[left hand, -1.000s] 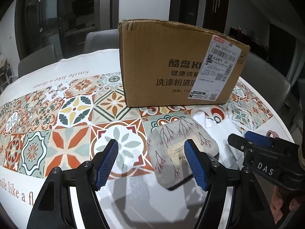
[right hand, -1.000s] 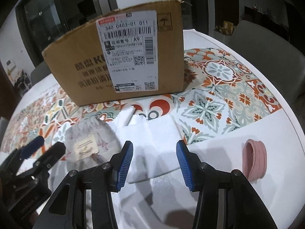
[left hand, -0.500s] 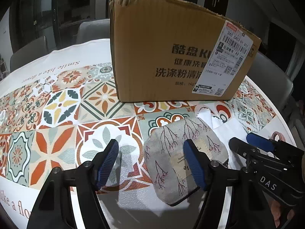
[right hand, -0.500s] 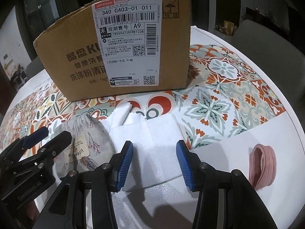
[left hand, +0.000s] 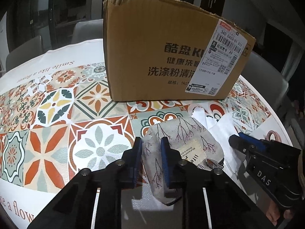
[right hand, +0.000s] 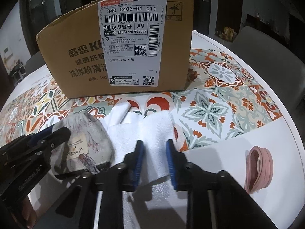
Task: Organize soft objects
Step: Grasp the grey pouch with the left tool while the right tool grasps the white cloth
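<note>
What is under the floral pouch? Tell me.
The floral pouch lies on the patterned tablecloth, and its right edge sits against the white cloth. A dark edge shows beneath its near end; the rest under it is covered.

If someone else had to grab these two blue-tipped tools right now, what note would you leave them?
Left gripper: jaws closing on a fold of the grey branch-print pouch, still lying on the table.
Right gripper: jaws closing on the near edge of the white cloth, also on the table.
Cardboard box stands just behind both; its inside is not visible.
Pink band coil lies untouched at the right.
Done: both grips nearly made.
Left: lift pouch and cloth, probably into the box, then the coil.
</note>
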The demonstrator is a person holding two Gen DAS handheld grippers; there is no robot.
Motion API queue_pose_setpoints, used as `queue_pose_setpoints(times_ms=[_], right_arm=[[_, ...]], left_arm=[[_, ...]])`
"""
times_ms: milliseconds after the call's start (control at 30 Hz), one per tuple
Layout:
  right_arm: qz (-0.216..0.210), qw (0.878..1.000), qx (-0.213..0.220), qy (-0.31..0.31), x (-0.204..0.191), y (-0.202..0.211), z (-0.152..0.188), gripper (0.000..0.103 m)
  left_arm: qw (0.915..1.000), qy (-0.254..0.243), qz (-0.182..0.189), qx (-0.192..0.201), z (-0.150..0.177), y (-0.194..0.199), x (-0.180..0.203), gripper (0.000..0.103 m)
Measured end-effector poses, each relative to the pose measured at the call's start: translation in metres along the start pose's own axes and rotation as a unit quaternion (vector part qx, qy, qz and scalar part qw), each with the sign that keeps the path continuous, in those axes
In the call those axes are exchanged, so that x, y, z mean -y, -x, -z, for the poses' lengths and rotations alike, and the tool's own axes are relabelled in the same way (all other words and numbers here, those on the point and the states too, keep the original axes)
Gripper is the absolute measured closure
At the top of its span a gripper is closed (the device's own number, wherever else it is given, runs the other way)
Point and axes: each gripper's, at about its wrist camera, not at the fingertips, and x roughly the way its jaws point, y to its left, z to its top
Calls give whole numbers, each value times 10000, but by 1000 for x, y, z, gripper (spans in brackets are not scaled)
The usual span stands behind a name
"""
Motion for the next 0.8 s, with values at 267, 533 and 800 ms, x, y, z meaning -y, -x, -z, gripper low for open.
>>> queue_pose_setpoints(times_ms=[267,533,800], right_arm=[[-269,9995,65,-178,1,7,1,94],[-382,9982,343,-314,3,30,-1,94],[-455,9966,579,-375,5,52,-4,94]], left_arm=[[9997,67,27,246,2,17,1,87],[9985,89,54,546,-1,43,8,87],[9966,89,59,821,-5,68,13,87]])
